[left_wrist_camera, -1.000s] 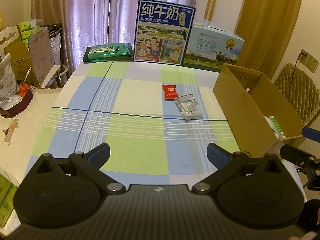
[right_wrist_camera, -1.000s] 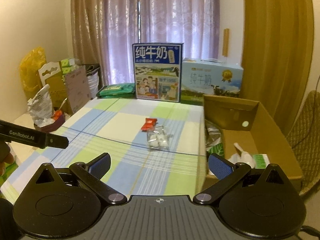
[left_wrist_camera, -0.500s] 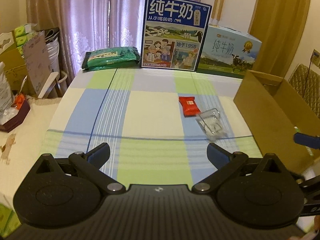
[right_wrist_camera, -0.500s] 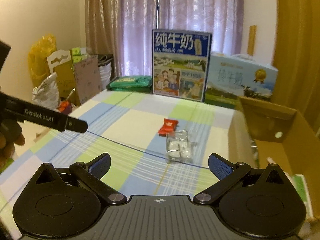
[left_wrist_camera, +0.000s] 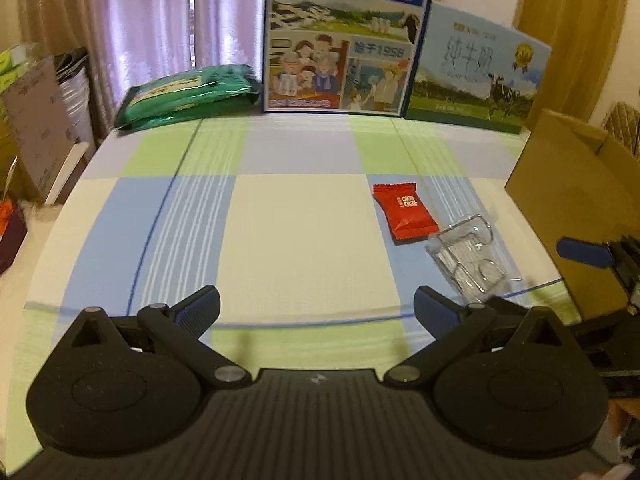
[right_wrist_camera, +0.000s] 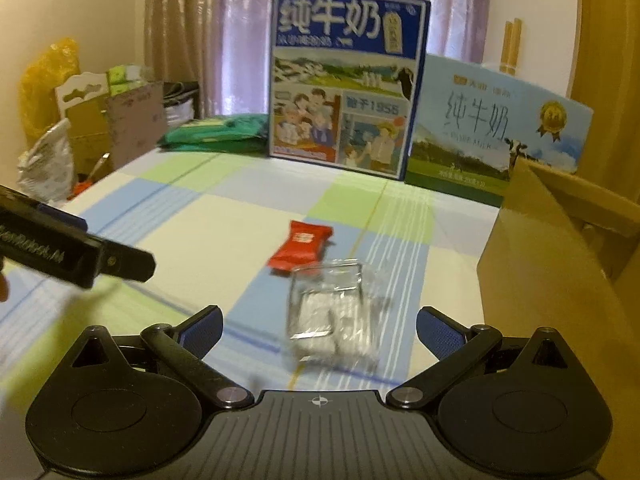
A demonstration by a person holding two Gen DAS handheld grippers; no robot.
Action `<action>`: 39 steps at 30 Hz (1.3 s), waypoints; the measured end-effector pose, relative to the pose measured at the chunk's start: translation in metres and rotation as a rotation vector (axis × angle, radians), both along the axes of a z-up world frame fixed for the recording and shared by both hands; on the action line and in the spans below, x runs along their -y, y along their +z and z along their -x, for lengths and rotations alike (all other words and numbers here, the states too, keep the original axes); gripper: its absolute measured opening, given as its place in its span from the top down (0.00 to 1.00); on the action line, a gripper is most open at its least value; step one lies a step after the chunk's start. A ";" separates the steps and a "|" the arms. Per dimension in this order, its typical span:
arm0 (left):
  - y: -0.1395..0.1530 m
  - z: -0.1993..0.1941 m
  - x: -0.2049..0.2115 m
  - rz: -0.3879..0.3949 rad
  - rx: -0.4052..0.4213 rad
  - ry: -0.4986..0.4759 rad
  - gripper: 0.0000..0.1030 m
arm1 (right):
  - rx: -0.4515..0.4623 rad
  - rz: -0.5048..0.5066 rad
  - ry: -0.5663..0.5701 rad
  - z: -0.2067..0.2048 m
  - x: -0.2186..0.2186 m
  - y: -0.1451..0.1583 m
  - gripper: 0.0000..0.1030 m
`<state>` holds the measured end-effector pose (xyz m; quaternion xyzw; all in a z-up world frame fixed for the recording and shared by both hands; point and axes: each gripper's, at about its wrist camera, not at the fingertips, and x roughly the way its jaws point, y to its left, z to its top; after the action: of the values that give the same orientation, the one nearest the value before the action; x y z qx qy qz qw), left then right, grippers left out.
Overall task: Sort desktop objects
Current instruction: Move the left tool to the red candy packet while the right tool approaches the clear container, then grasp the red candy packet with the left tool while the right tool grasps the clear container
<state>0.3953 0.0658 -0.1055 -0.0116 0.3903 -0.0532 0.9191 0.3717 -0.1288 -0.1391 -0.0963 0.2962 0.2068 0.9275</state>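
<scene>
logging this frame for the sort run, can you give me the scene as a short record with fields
surface: table with checked cloth
loose items: red snack packet; clear plastic packet, right beside it
container: open cardboard box at the table's right edge
backdrop: two milk cartons, green pack
left gripper: open, empty, over the cloth
right gripper: open, empty, clear plastic packet between and ahead of its fingers
contact: none visible

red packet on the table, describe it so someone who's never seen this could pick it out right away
Start at the tall blue milk carton box standing at the far edge of the checked tablecloth. Come toward the camera and slightly right to the red packet, lying flat. It touches a clear plastic bag; only the packet is opaque red.
</scene>
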 end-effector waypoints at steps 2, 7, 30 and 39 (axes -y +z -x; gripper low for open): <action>-0.003 -0.011 0.003 -0.024 0.017 -0.017 0.02 | -0.003 0.005 -0.015 -0.014 -0.002 -0.007 0.02; -0.012 -0.032 0.001 -0.011 0.037 -0.030 0.02 | -0.013 0.042 0.009 -0.034 -0.012 -0.024 0.12; -0.030 -0.091 0.052 0.090 0.021 -0.131 0.20 | 0.011 0.018 -0.194 -0.054 0.016 -0.036 0.52; -0.049 -0.118 0.084 0.043 -0.019 -0.153 0.46 | 0.011 -0.009 -0.205 -0.054 0.022 -0.037 0.52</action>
<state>0.5135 -0.0184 -0.1540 -0.0021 0.3976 -0.1314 0.9081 0.4261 -0.1512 -0.1757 -0.0627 0.2983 0.1117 0.9458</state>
